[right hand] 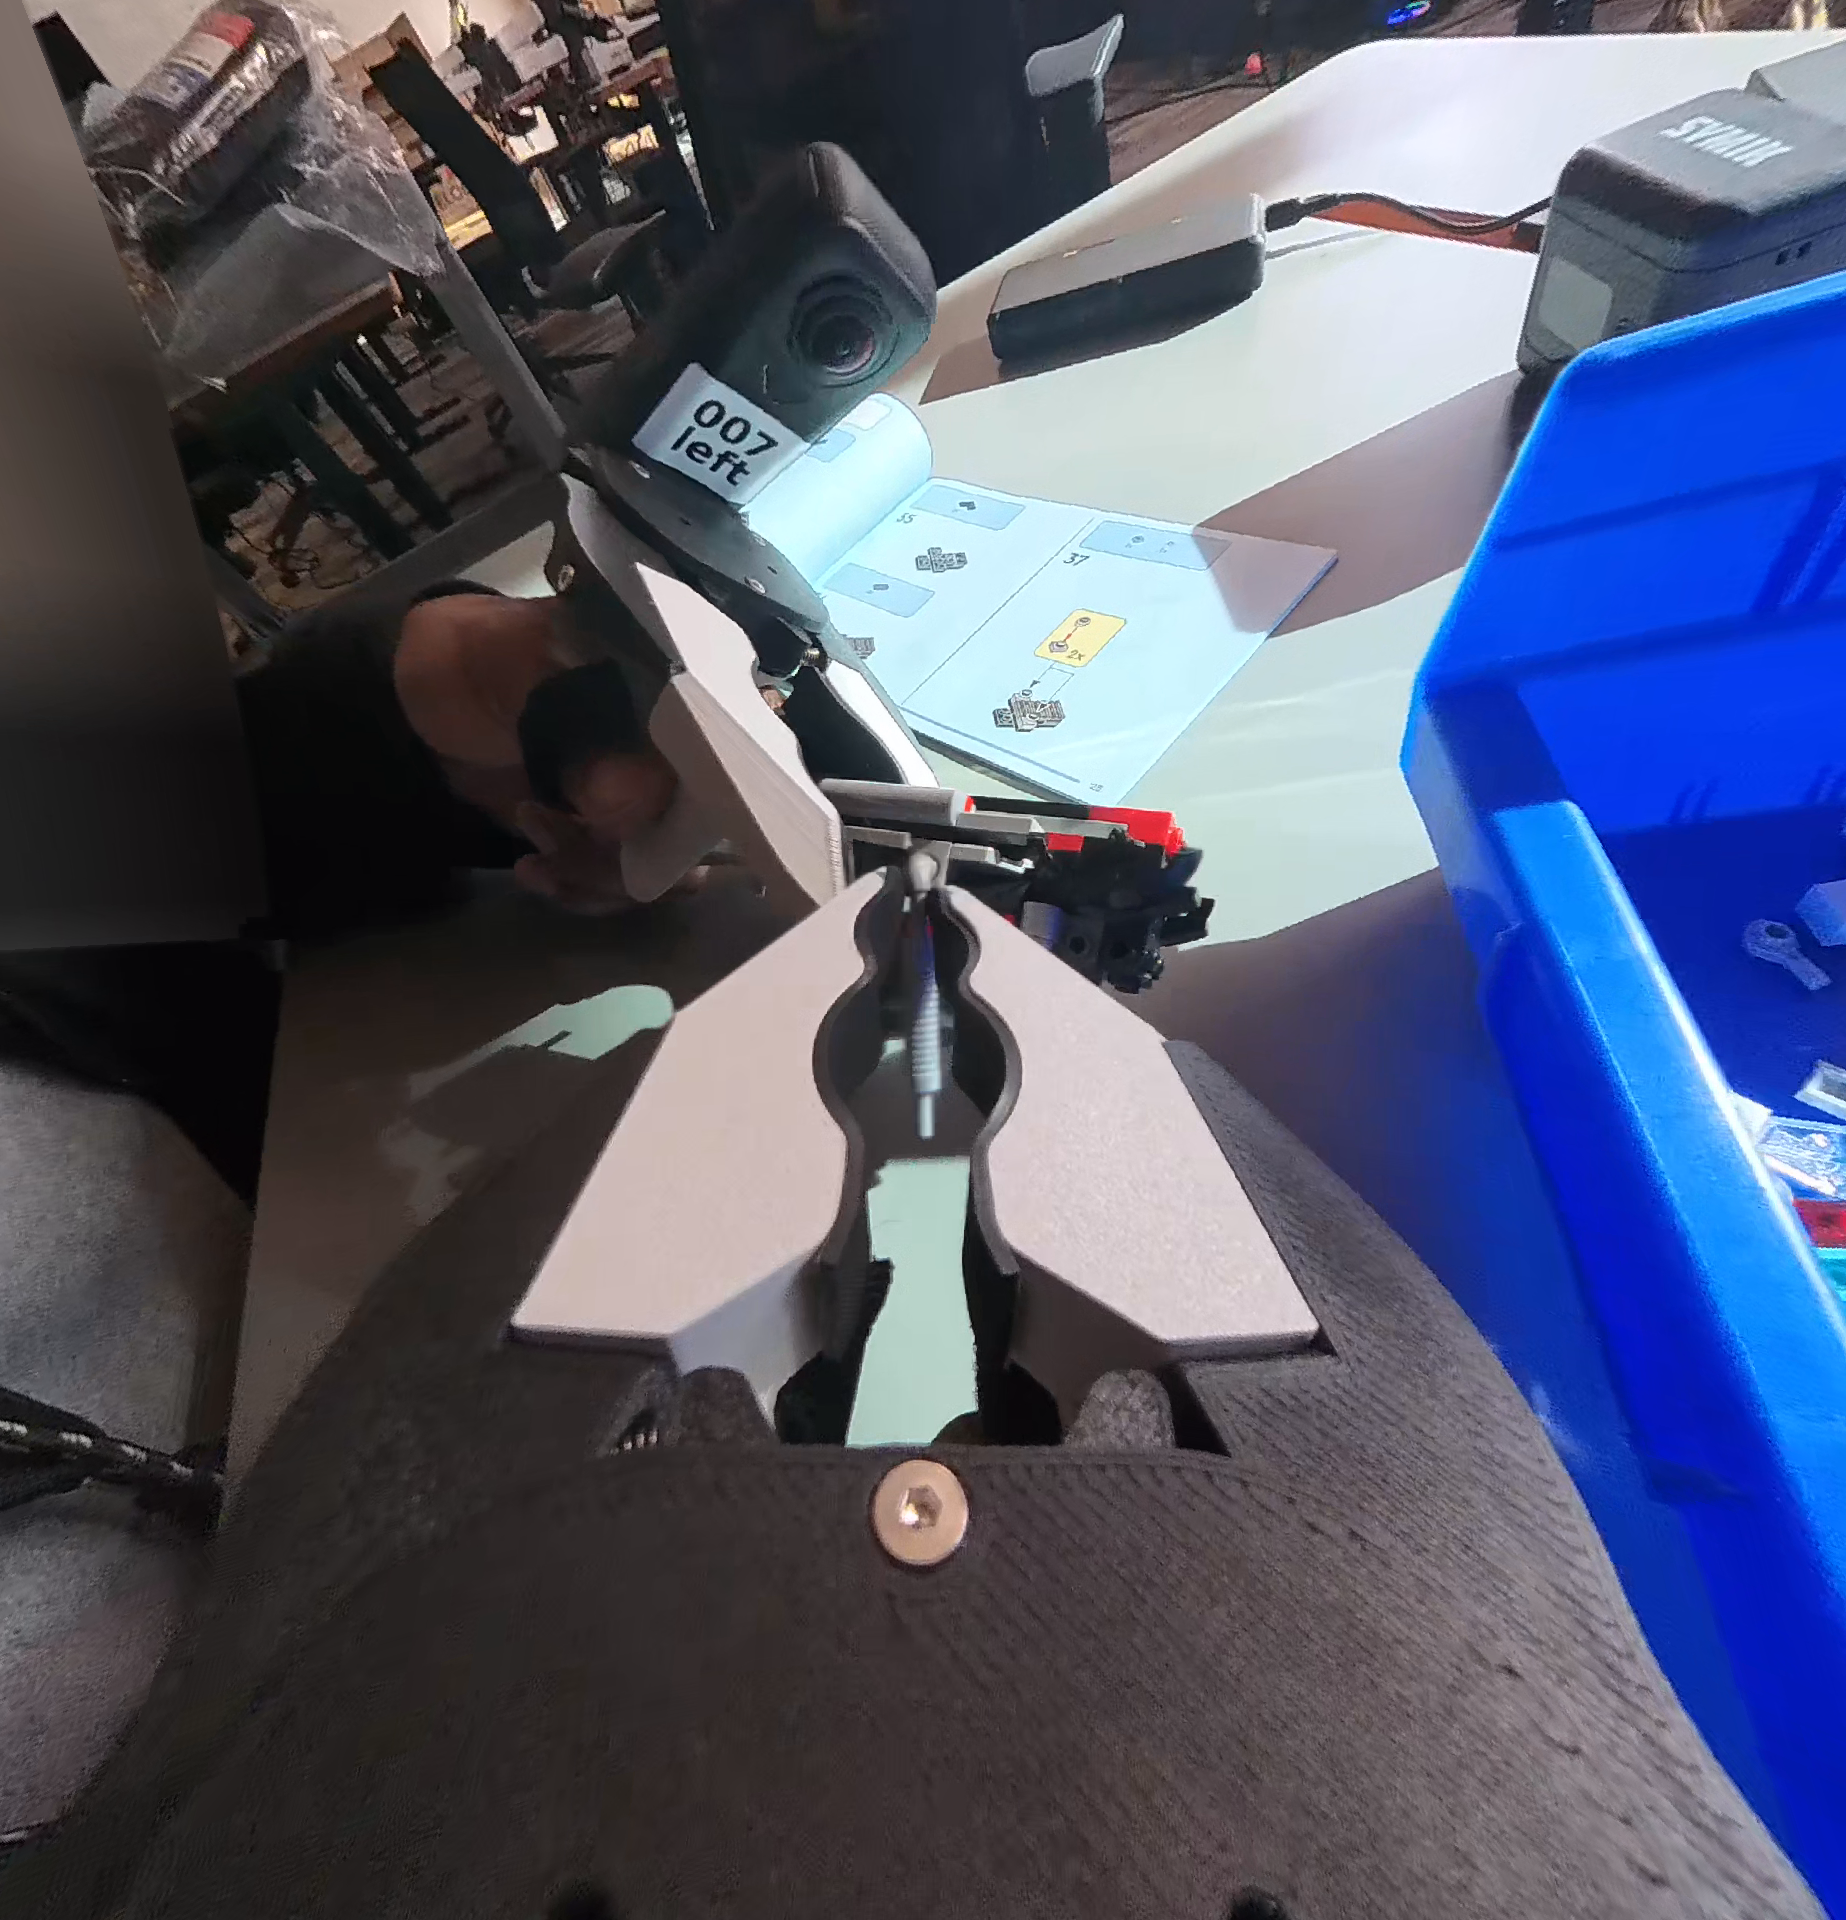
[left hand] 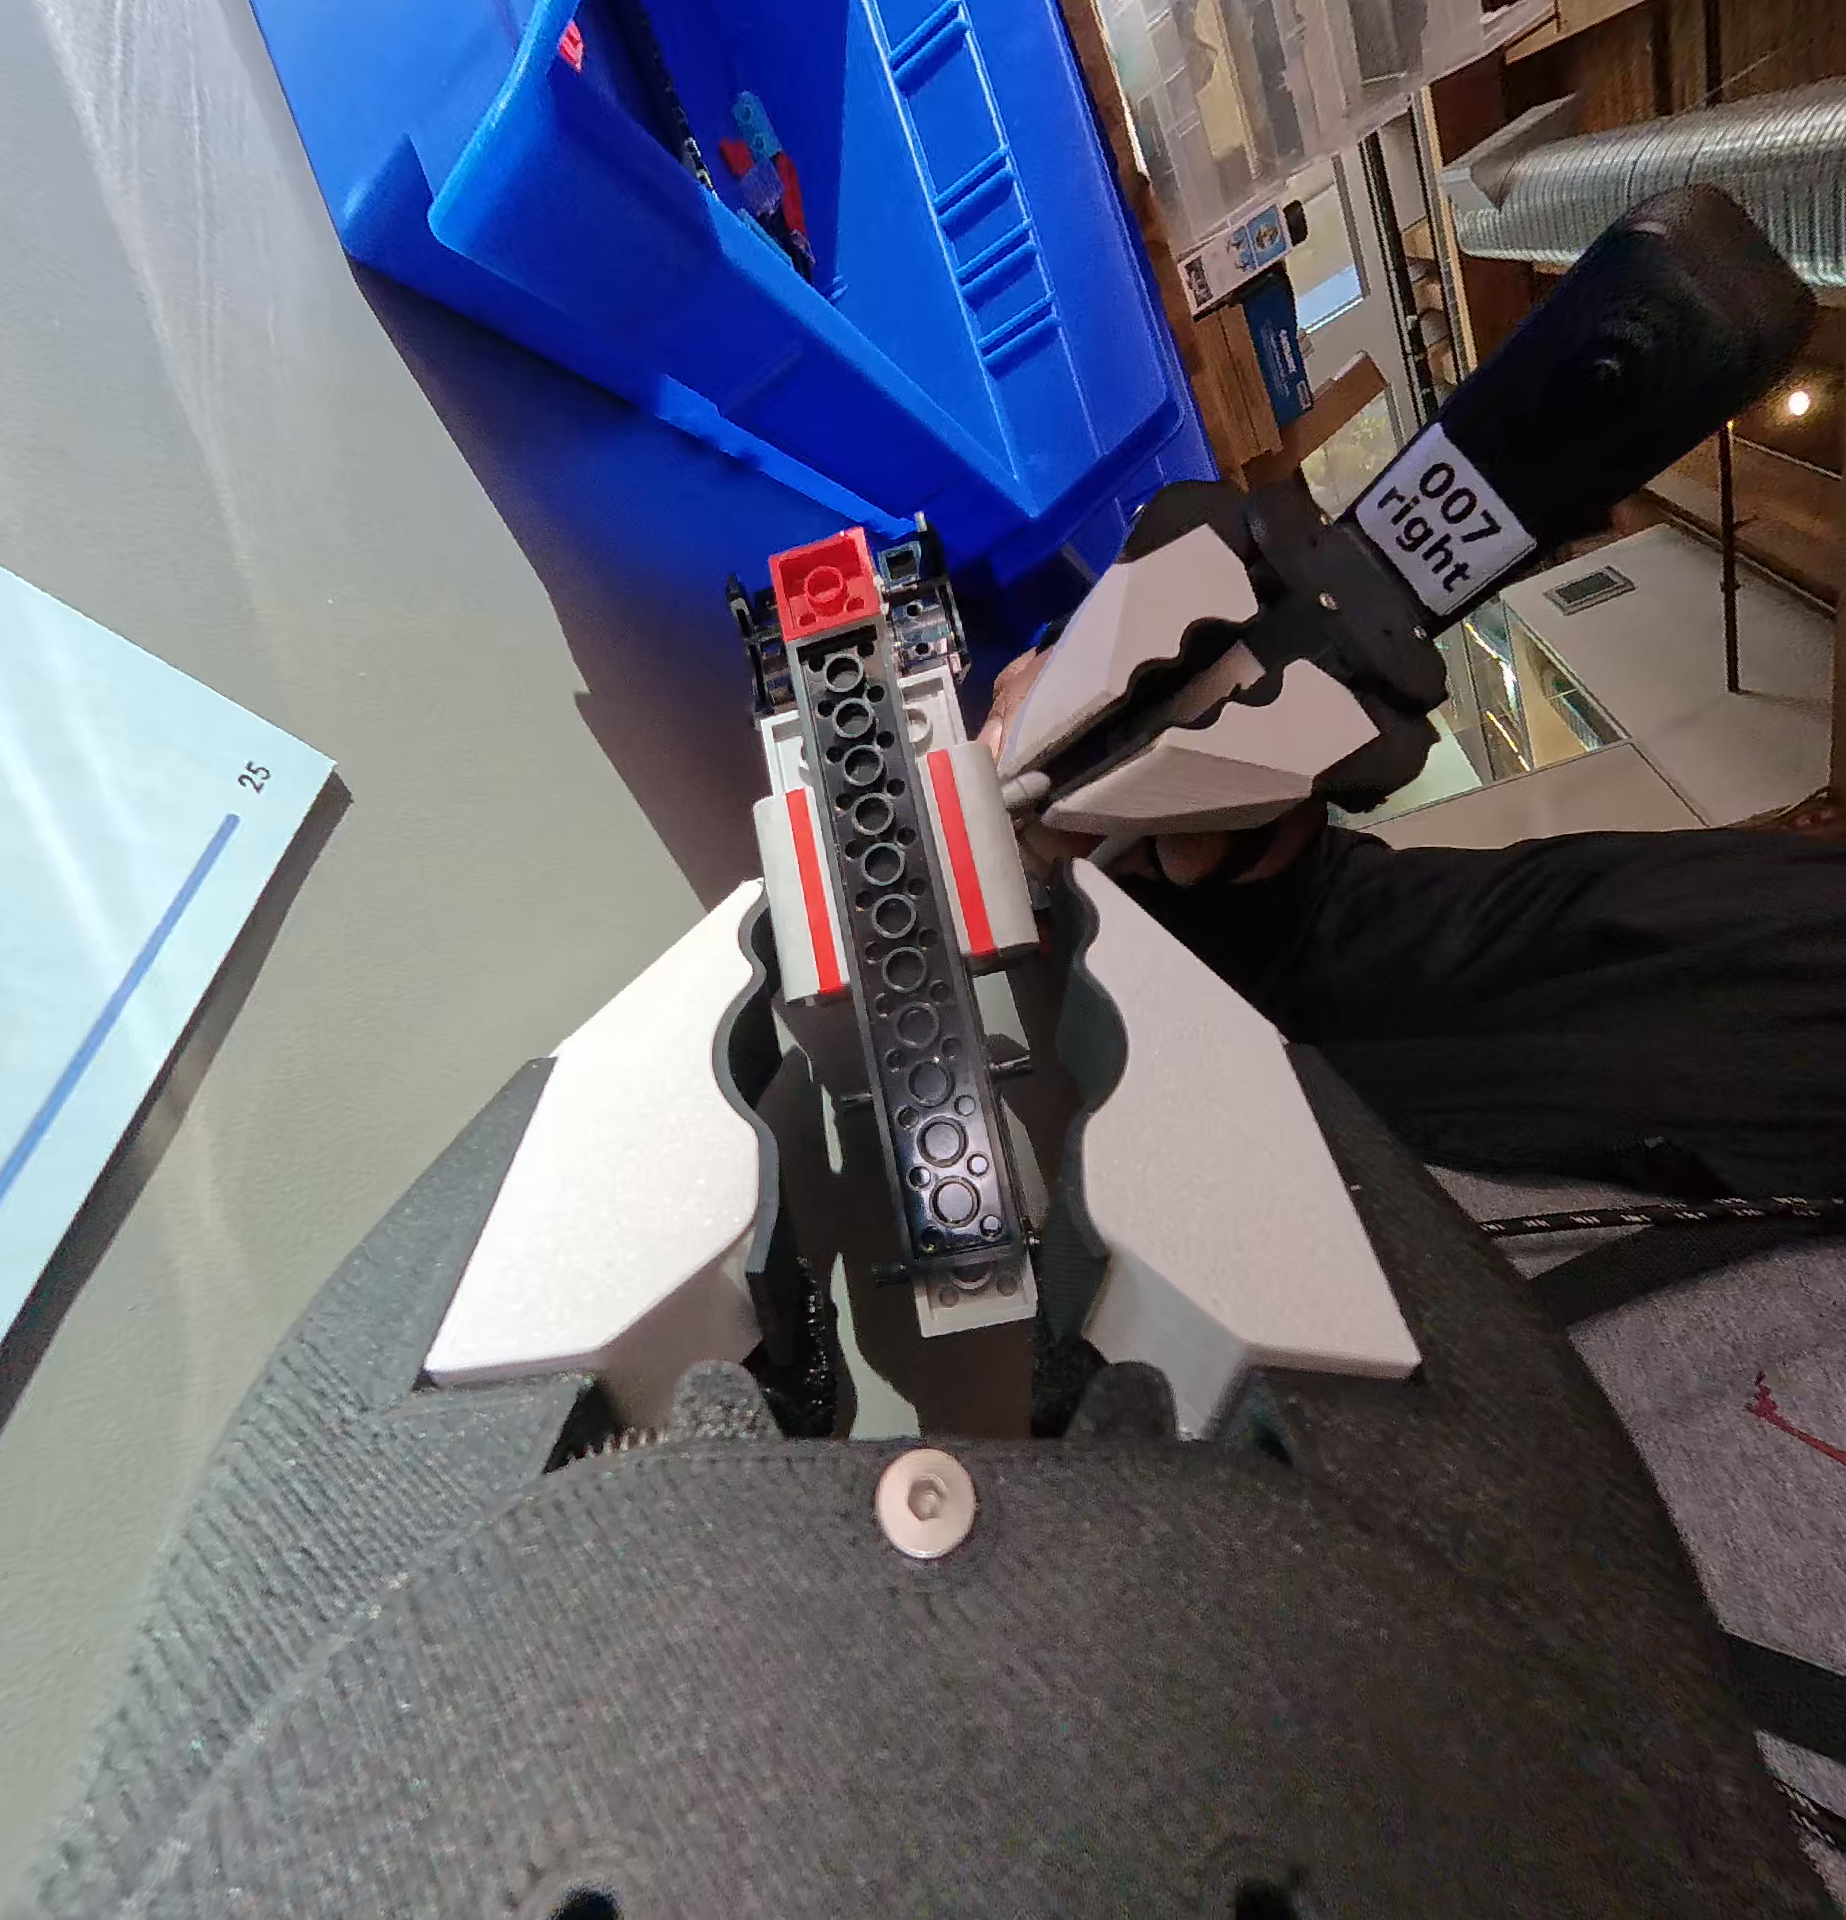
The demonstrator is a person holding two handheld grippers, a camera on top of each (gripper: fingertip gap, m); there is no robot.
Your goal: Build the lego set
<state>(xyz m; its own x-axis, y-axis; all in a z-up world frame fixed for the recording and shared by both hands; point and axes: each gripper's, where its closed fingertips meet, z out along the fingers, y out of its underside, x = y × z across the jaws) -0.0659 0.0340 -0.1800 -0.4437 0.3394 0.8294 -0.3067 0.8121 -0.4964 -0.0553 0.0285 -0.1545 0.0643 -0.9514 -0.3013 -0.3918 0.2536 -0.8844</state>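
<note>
- Left wrist view: our left gripper (left hand: 914,1039) clamps the half-built lego model (left hand: 883,914) above the grey table (left hand: 399,582): a long black studded plate, grey blocks with red stripes, a red brick at the far end. We judge the build partway done, since loose pieces wait in the blue bin (left hand: 753,208).
- Right wrist view: our right gripper (right hand: 924,914), fingers nearly closed, pinches a thin grey pin (right hand: 927,1049) against the model's side; seating it seems left. The instruction booklet (right hand: 1054,613) lies open beyond.

An office-like workroom: pale worktable (right hand: 1158,457), blue parts bin (right hand: 1625,727), desks with office chairs (right hand: 545,218) behind, stocked shelving (left hand: 1303,156).
</note>
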